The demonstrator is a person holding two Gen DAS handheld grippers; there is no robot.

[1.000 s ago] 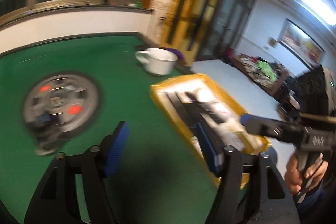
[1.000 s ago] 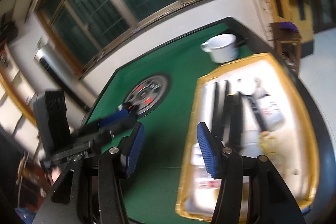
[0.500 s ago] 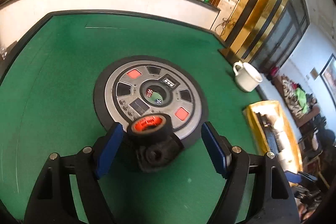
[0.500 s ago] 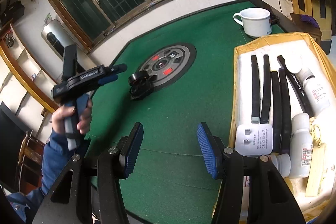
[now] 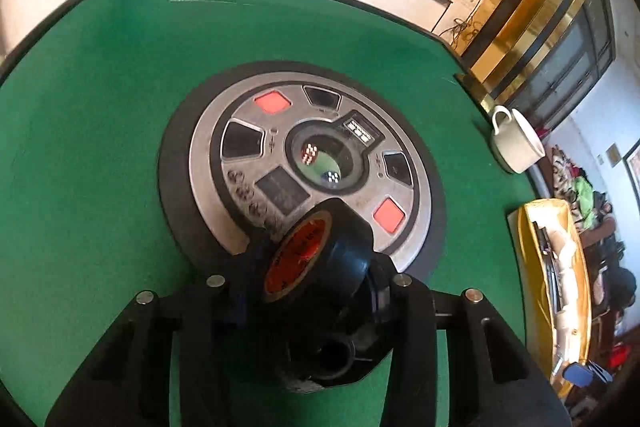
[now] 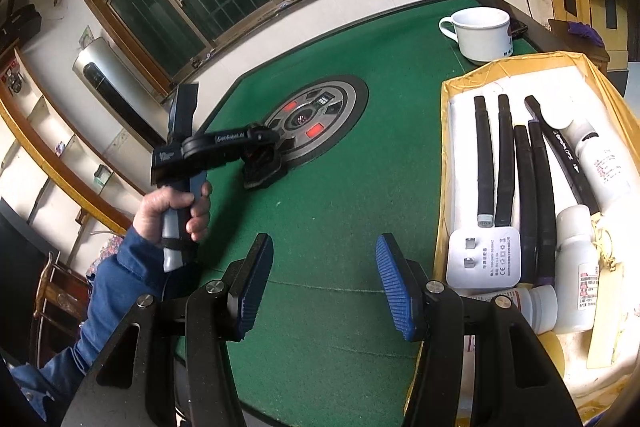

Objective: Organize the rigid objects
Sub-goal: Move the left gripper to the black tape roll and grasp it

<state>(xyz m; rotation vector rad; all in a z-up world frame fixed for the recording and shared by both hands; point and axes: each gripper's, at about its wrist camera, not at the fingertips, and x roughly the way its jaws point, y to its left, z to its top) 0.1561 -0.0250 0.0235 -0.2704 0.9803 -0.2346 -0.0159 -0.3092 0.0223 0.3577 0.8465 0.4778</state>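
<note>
1. Left claw [image 5: 308, 291]: jaws closing around a roll of black tape [image 5: 320, 259]. Both blue pads sit against the roll's sides, so it's gripped.
2. The tape roll has an orange-red core label and is tilted, core facing up and toward the camera. It sits on top of a black plastic part [image 5: 332, 355] on the green tabletop [image 5: 100, 155].
3. Tape and black part are at the near edge of the round grey control disc [image 5: 304, 171] in the middle of the tabletop, overlapping its black rim.
4. From the right wrist view: the left claw [image 6: 262, 157] points down at the black pile by the disc; a hand [image 6: 176, 211] in a blue sleeve holds its grip.
5. Right claw [image 6: 324, 279]: jaws half apart, nothing between them, hovering over bare green felt.
6. Yellow-rimmed tray [image 6: 444, 163] just right of the right claw, at the tabletop edge. Holds black tubes [image 6: 504, 163], a white charger plug [image 6: 484, 259] and white bottles [image 6: 576, 259].
7. White cup [image 6: 480, 35] stands on the tabletop beyond the tray, near the far corner, apart from the disc.
</note>
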